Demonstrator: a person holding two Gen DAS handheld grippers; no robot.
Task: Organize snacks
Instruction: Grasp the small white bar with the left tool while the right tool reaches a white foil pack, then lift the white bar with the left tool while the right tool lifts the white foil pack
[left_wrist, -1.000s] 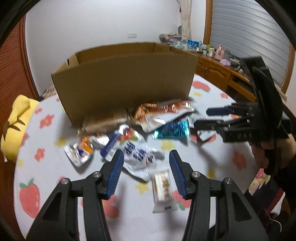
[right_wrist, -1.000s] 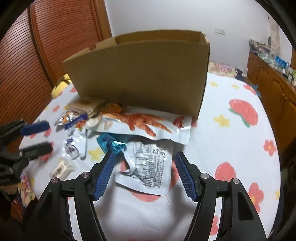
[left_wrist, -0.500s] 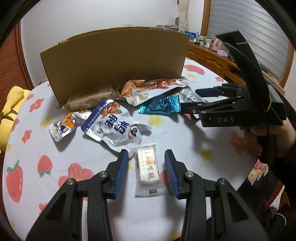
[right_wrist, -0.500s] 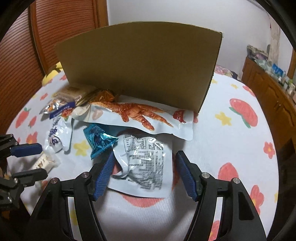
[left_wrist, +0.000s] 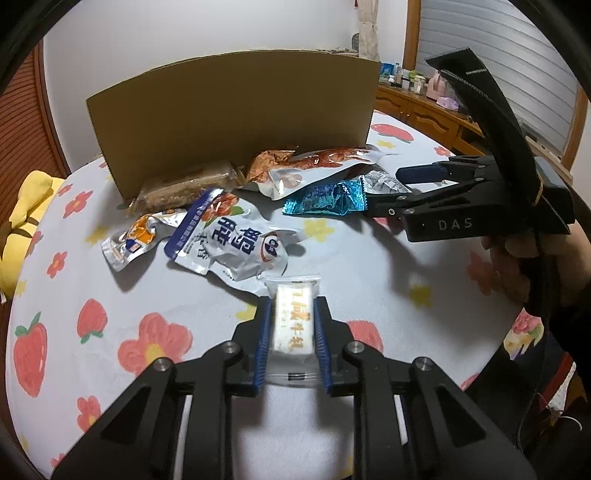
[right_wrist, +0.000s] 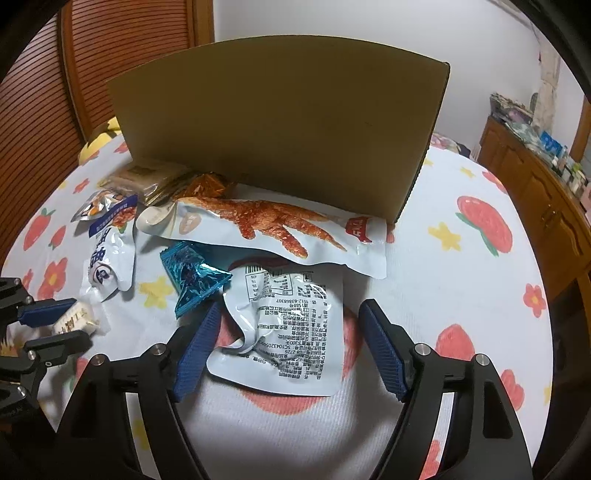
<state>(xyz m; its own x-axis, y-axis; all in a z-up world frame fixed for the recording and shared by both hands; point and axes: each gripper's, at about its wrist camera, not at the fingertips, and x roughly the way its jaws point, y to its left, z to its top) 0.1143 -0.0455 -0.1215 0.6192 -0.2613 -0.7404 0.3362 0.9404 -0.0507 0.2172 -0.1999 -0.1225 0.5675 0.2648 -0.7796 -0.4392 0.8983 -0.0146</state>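
Squeezing the white candy bar (left_wrist: 293, 322) on the tabletop (left_wrist: 362, 266), the left gripper (left_wrist: 290, 345) jaws may slip off its slick wrapper. The right gripper (right_wrist: 291, 347) jaws gape around the silver packet (right_wrist: 284, 328), holding nothing.

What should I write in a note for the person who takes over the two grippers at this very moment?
Left gripper: shut on the small white candy packet, low over the tablecloth.
Right gripper: open, fingers on either side of the white pouch with printed text, not gripping it.
The other snacks lie in front of the cardboard box: chicken-feet pouch, blue foil packet, white and blue pouch, small orange and silver pouch, brown bar.
Done: one packet gripped. The inside of the box is not visible.
Left: probably place every snack in the box.
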